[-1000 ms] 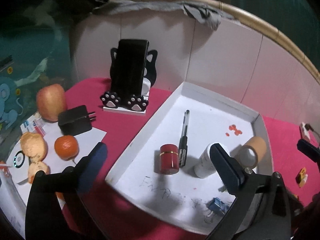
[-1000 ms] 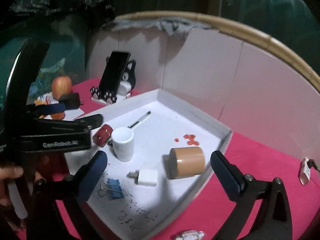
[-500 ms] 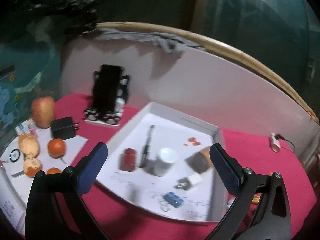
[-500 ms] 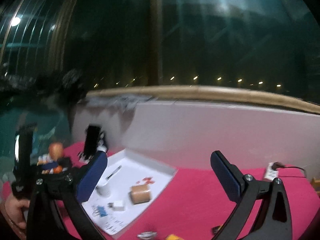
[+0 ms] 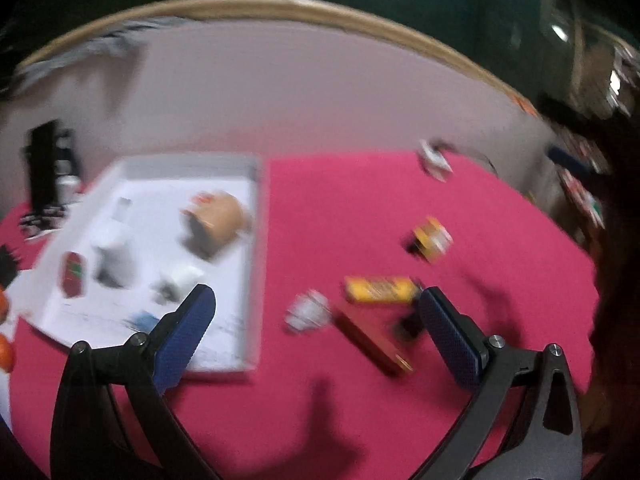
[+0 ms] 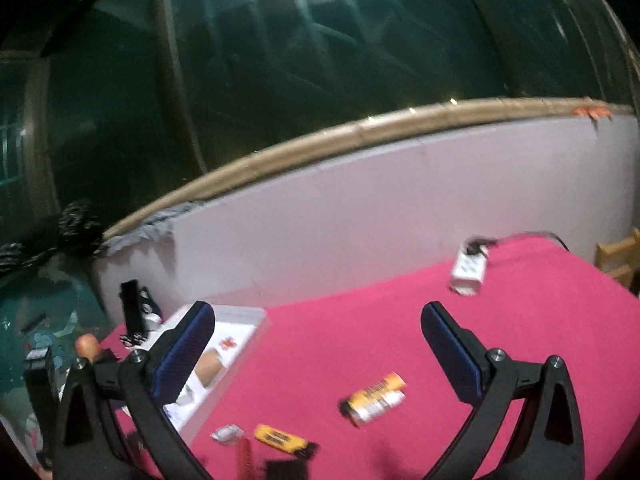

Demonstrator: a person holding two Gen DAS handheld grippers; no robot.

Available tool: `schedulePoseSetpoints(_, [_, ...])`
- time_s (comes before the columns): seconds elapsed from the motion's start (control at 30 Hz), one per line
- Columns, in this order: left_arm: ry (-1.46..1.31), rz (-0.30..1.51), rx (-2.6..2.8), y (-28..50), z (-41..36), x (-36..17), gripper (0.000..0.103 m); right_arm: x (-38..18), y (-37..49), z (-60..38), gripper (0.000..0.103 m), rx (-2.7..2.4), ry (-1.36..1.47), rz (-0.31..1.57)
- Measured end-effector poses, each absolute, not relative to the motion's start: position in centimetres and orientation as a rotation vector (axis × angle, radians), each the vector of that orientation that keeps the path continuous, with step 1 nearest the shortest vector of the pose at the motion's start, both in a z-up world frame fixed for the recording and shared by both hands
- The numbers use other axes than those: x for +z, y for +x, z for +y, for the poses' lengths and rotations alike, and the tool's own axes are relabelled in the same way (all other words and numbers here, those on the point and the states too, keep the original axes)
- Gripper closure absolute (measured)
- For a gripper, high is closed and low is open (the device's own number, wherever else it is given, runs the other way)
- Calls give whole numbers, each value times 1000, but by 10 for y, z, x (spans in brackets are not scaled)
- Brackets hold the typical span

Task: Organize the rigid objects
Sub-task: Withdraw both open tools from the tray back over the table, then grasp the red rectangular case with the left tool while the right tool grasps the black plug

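Pink cloth under both gaping, empty tongs; only the left view shows the white tray whole.

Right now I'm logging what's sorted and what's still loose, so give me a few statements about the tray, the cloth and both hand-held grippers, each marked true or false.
1. The brown tape roll lies inside the white tray. True.
2. The yellow bar-shaped item is in the tray. False: it lies on the pink cloth, outside the tray.
3. The left hand-held gripper is open and holds nothing. True.
4. The right hand-held gripper is shut on the yellow and white battery. False: its jaws stand apart, and the battery lies on the cloth.
5. The white plug with a black cable sits in the tray. False: it rests on the cloth near the back wall.
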State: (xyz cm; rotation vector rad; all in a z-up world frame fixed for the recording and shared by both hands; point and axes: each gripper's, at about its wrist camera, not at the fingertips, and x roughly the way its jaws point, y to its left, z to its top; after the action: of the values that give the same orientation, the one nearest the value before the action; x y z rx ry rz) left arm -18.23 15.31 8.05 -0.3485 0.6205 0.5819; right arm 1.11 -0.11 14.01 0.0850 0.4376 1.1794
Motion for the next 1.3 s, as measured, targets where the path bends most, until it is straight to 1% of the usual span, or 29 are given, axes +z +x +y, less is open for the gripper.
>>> schedulePoseSetpoints(0.17, [-379,749,510,-152,135,53,0,125,28,-14,0,1147,94,490])
schedulePoseSetpoints(0.27, [-331,788,526,-140,127,47,0,121,34,-22,0,1142,113,498])
schedulePoseSetpoints(0.33, [-307,813,533,-131,125,42,3,120,39,-27,0,1140,123,503])
schedulePoseSetpoints(0.43, [-269,858,552,-118,125,32,17,115,44,-29,0,1140,132,521])
schedulePoseSetpoints(0.47, [-250,873,569,-115,126,27,32,114,44,-29,0,1142,133,529])
schedulePoseSetpoints(0.5, [-242,894,578,-113,127,22,43,111,44,-28,0,1147,128,539])
schedulePoseSetpoints(0.53, [-255,883,572,-118,129,21,44,110,44,-28,0,1151,121,544])
schedulePoseSetpoints(0.67, [-262,883,568,-124,132,21,56,99,34,-19,0,1197,34,563])
schedulePoseSetpoints(0.73, [-266,879,566,-129,133,21,61,89,27,-11,0,1245,-22,605])
schedulePoseSetpoints(0.77, [-271,877,566,-132,133,21,66,84,23,-6,0,1262,-49,626])
schedulePoseSetpoints(0.8, [-275,875,572,-136,134,21,68,77,16,-1,0,1277,-92,644])
schedulePoseSetpoints(0.9, [-267,871,591,-148,132,22,68,64,-3,13,0,1309,-215,671])
schedulePoseSetpoints(1.03, [-283,868,591,-150,135,21,68,51,-26,30,0,1311,-386,660])
schedulePoseSetpoints(1.2, [-263,868,573,-136,137,19,68,34,-46,43,0,1283,-516,677])
schedulePoseSetpoints(1.3, [-254,870,575,-132,137,19,68,28,-49,47,0,1233,-537,667])
